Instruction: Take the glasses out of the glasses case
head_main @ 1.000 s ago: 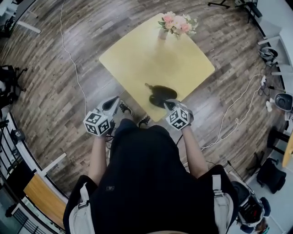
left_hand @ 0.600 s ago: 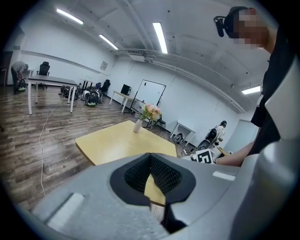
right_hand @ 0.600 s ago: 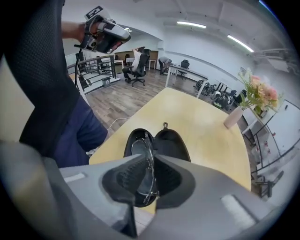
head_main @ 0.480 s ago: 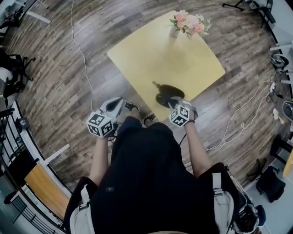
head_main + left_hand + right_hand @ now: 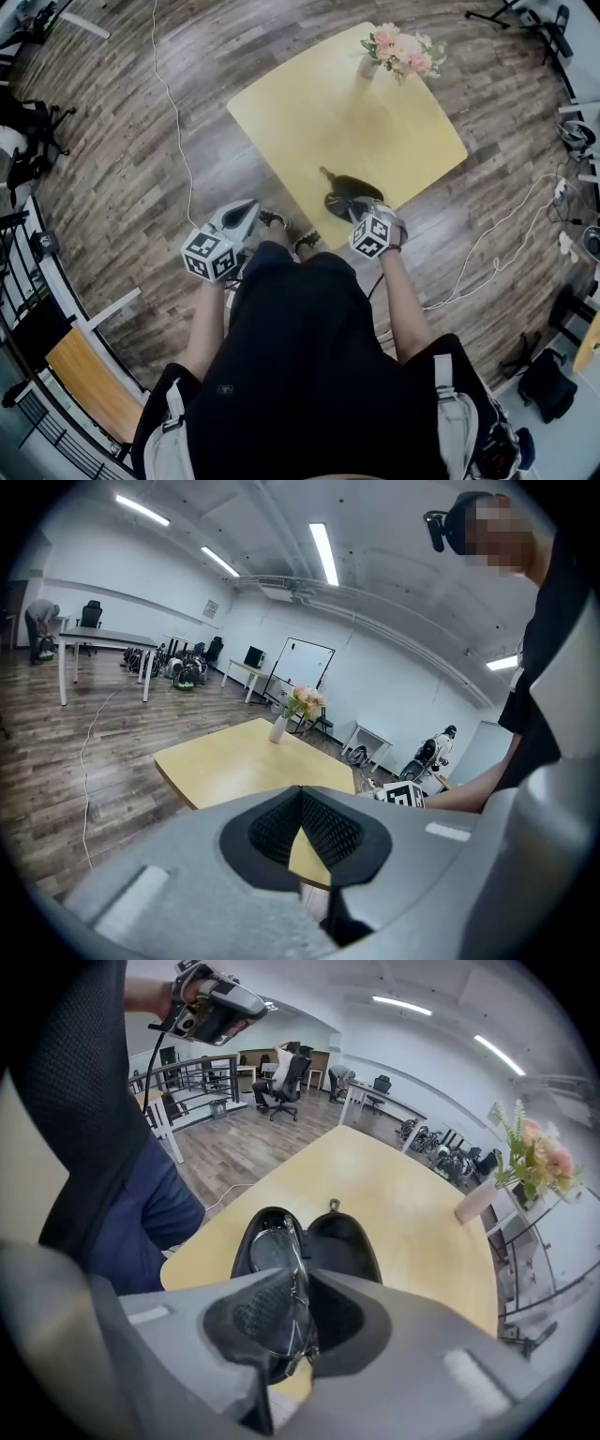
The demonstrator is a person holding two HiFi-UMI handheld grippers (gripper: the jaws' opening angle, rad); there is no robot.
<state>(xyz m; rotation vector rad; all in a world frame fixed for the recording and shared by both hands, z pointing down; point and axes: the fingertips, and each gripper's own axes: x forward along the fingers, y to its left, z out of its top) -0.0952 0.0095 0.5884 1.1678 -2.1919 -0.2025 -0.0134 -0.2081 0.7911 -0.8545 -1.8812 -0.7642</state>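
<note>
Closer in than a second ago, my right tool (image 5: 302, 1283) now sits over the case (image 5: 342, 1241). At left, my left tool (image 5: 301, 794) hangs off the counter (image 5: 309, 122), beside its near edge, clenched on nothing. The case lies open near the counter's near corner, with the glasses (image 5: 272, 1251) in one half. My right tool is clenched on their frame. Flowers (image 5: 398, 52) stand at the far corner.
</note>
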